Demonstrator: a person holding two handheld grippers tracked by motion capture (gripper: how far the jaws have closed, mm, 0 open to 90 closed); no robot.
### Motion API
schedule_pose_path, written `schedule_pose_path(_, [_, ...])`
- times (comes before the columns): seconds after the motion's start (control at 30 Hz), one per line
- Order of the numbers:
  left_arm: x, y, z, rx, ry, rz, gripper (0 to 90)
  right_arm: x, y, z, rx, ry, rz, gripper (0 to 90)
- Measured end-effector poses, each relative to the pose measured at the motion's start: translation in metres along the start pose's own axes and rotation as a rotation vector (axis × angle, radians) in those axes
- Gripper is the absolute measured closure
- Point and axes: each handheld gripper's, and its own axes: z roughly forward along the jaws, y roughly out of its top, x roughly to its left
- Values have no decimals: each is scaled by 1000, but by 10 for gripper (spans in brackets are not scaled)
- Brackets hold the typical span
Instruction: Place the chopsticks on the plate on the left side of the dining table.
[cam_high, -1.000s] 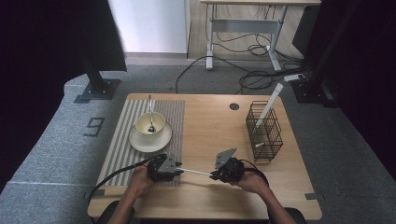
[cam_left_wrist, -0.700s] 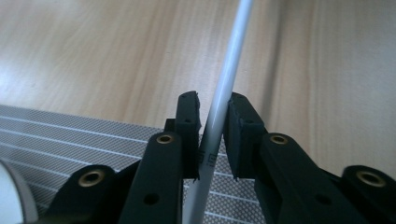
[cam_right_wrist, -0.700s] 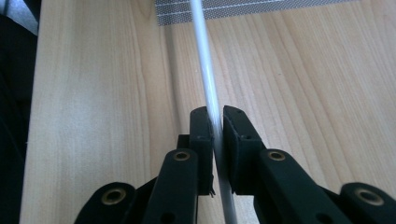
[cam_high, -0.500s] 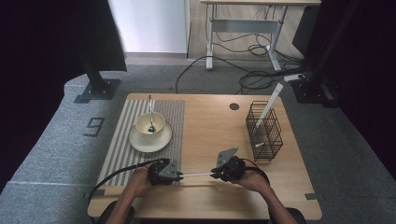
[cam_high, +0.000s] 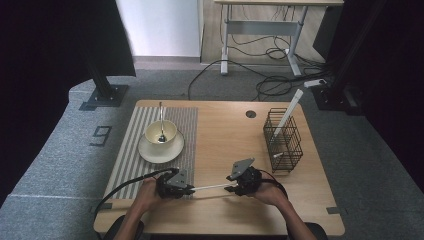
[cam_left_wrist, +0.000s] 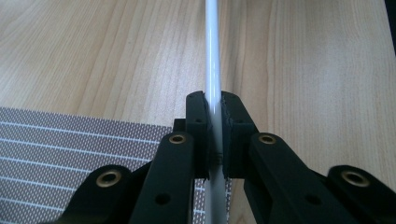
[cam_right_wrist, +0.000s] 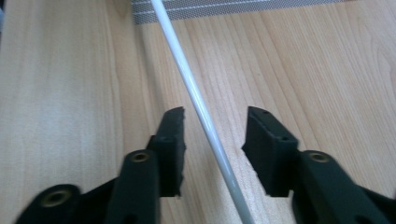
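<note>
While my left tool (cam_left_wrist: 212, 135) is clamped on the white rod (cam_left_wrist: 212, 60), both pads pressed tight against it in the left gripper view, my right tool (cam_right_wrist: 214, 135) has just been opening, and in the right gripper view its jaws stand apart with the same rod running between them, touching neither pad. Seen from the high view, the rod (cam_high: 210, 187) spans level from my left tool (cam_high: 192, 189) across to my right tool (cam_high: 231, 188), just above the wooden tabletop (cam_high: 225, 135) near its front edge, with my hands gripping the tool bodies behind. Under my left tool lies the near corner of a striped grey placemat (cam_left_wrist: 70, 154), and in the right gripper view its edge (cam_right_wrist: 224, 7) shows beyond the rod's far end. Farther along that mat from my left tool sits a cream cup (cam_high: 161, 132) on a saucer (cam_high: 161, 149), with a spoon (cam_high: 161, 117) standing in the cup. Beyond my right tool, well apart from it, stands a black wire basket (cam_high: 283, 141) holding another white rod (cam_high: 289, 106) that leans out over its rim. Past the basket, a round hole (cam_high: 250, 114) marks the far part of the tabletop.
</note>
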Motion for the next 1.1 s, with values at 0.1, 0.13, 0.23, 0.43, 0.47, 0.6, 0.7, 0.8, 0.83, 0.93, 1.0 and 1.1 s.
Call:
schedule_pose_path(0.1, [2,-3,-1,-17,-1,-24,837,-1,-1,2,5,-37,26,419])
schedule_pose_path(0.13, [3,-4,-2,-20,1,-31,838,-2,-2,3,6,-50,33,385])
schedule_pose_path(0.23, [5,-8,-4,-22,10,-53,838,-7,-5,4,-4,-105,88,234])
schedule_pose_path(0.43, [9,-13,-7,-39,29,-91,837,-13,-11,6,-9,-151,166,126])
schedule_pose_path(0.47, [10,-15,-8,-45,30,-99,838,-14,-14,7,-7,-162,188,94])
schedule_pose_path(0.6, [12,-18,-8,-46,47,-123,838,-15,-19,9,-11,-173,222,13])
schedule_pose_path(0.7, [14,-21,-9,-50,55,-140,837,-17,-26,10,-27,-188,259,0])
schedule_pose_path(0.8, [15,-23,-9,-51,60,-153,838,-18,-30,10,-41,-197,285,0])
schedule_pose_path(0.83, [15,-24,-9,-56,63,-160,838,-18,-30,10,-41,-197,285,0])
schedule_pose_path(0.93, [16,-27,-9,-57,72,-178,837,-17,-36,11,-49,-200,306,0])
schedule_pose_path(1.0, [17,-28,-10,-56,77,-191,838,-16,-39,11,-50,-199,311,0])
schedule_pose_path(1.1, [19,-30,-10,-61,84,-209,838,-13,-46,12,-62,-198,328,0])
